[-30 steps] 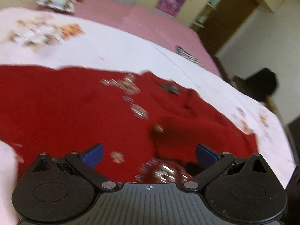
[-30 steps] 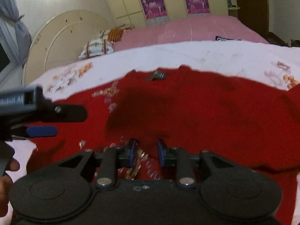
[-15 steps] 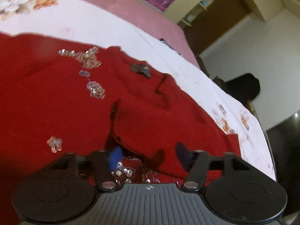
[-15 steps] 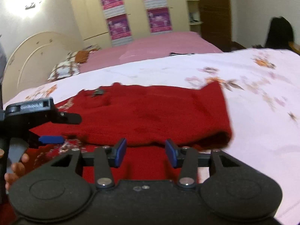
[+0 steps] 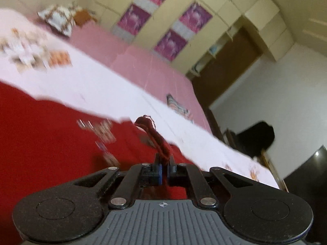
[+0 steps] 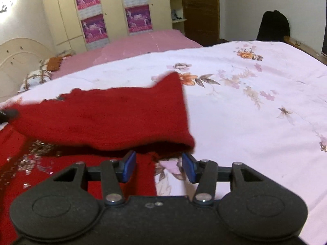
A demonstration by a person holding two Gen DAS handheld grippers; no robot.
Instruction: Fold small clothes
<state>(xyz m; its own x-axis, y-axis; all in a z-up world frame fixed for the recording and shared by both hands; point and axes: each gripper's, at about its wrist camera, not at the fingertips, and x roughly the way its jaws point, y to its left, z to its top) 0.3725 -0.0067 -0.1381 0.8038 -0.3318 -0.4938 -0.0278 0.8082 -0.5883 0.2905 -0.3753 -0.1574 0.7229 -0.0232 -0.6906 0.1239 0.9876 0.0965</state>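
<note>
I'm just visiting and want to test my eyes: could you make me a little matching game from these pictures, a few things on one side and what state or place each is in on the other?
Things:
1. left gripper
2. right gripper
3. red sweater
4. striped cloth

States or places:
A. open, holding nothing
B. lying on the pink bed behind
C. shut on a bunch of red knit
D. partly folded over itself on the floral sheet

Pairs: 1-C, 2-A, 3-D, 4-B
</note>
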